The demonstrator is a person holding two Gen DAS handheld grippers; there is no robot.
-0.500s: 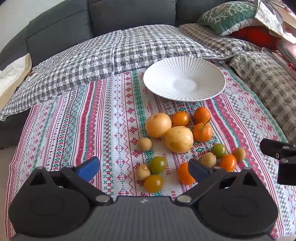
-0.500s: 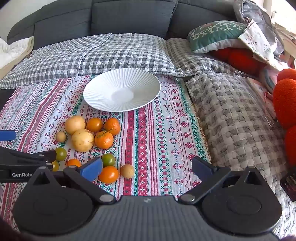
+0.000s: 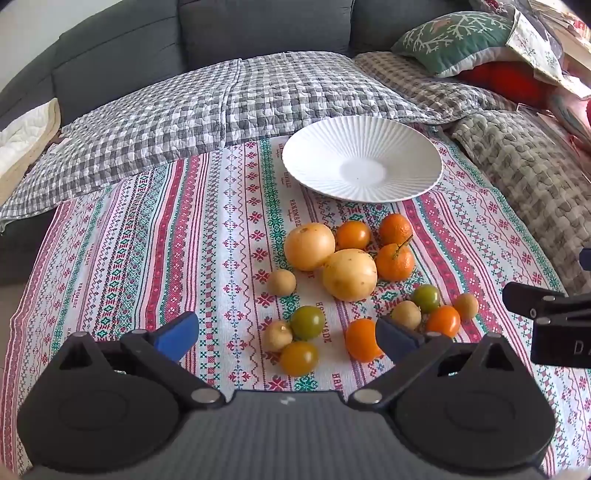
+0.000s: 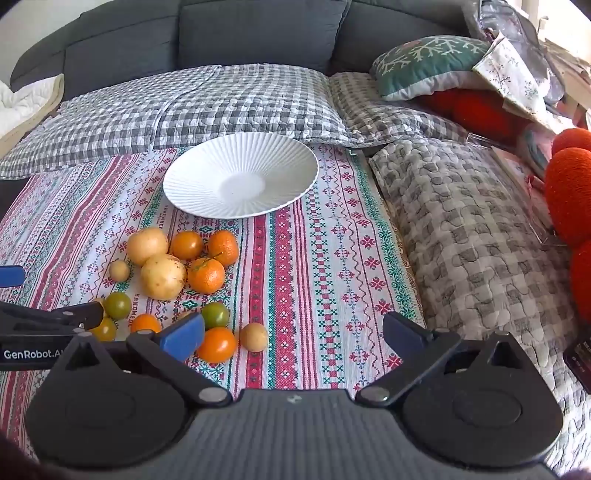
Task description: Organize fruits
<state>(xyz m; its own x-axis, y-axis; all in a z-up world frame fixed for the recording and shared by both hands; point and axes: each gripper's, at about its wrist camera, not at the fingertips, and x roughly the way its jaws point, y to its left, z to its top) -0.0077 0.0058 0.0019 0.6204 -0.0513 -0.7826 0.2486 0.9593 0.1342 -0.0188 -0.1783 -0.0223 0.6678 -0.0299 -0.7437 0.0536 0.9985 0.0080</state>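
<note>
1. While both tools hang tilted down over the patterned tablecloth (image 3: 155, 236), the left gripper (image 3: 286, 338) stands with its blue pads spread wide apart and nothing pressed between them.
2. The right gripper (image 4: 295, 334) is likewise spread wide, with only bare cloth between its pads.
3. In the left wrist view the white ribbed plate (image 3: 362, 162) sits at 12 o'clock from the fruit cluster, holding nothing, near the two topmost fruits but apart from them.
4. Two large yellow fruits (image 3: 309, 246) touch each other at the cluster's centre; an orange tomato (image 3: 353, 235) and two mandarins (image 3: 394, 262) lie at their 2 o'clock, close packed.
5. A small tan fruit (image 3: 281, 282) lies alone at 8 o'clock from the yellow pair.
6. Nearer the left gripper, a green tomato (image 3: 307, 322), another small tan fruit and a yellow-orange tomato (image 3: 299, 358) sit bunched together.
7. An orange tomato (image 3: 360, 339) is partly hidden behind the left gripper's right pad.
8. At 4 o'clock of the cluster, a second green tomato (image 3: 426, 298) and a few small fruits group together.
9. A checked quilt (image 3: 207, 107) and a grey sofa (image 3: 258, 29) lie at 12 o'clock beyond the plate.
</note>
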